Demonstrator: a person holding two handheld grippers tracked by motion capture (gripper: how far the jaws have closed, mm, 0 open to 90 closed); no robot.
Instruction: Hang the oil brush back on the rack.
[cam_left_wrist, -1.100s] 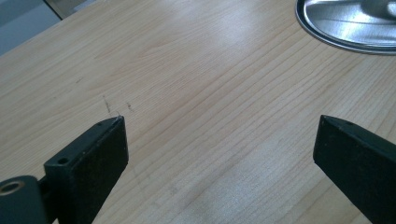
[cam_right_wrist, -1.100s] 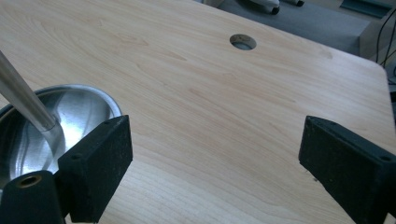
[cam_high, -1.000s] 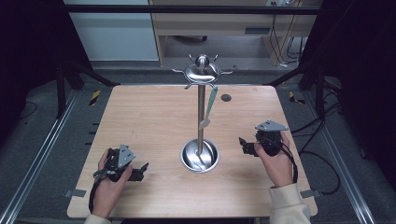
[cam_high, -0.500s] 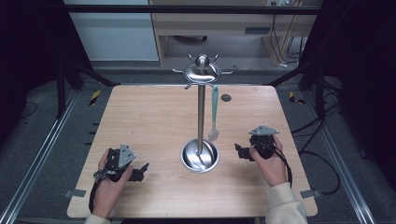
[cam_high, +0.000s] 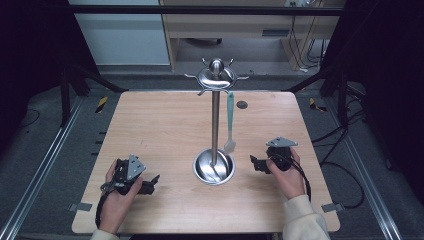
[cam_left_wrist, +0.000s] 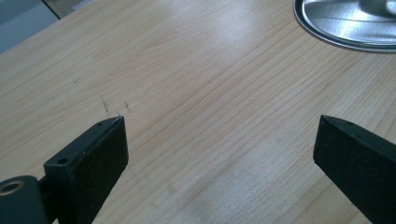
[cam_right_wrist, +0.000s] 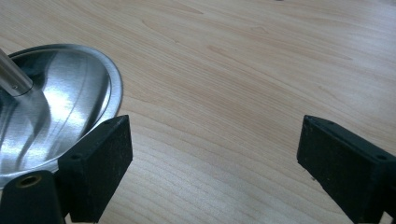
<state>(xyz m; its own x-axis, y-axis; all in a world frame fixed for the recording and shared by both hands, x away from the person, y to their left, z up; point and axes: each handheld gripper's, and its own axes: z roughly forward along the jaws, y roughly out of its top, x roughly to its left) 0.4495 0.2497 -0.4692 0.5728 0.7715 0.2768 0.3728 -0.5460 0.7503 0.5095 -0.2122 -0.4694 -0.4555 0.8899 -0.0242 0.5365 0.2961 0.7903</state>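
My left gripper (cam_high: 150, 182) rests low on the wooden table (cam_high: 160, 125), jaws spread wide with nothing but bare grain between them; in the left gripper view the rim of the stand's steel base dish (cam_left_wrist: 348, 23) sits off ahead. My right gripper (cam_high: 256, 163) is likewise wide apart and empty, down on the table just beside that dish (cam_right_wrist: 51, 112).

The thing that matters hangs between us: a pale teal silicone brush (cam_high: 230, 122) dangling from one hook of the metal utensil stand (cam_high: 215, 125), its light head near the dish but, as far as I can tell, not touching it.

My worry is the stand itself. It is tall and top-heavy, and my right jaw sits near its rim; a careless sideways sweep could knock the base, rocking the pole and shaking the brush off its hook. A pendulum is also hard to pinch cleanly.
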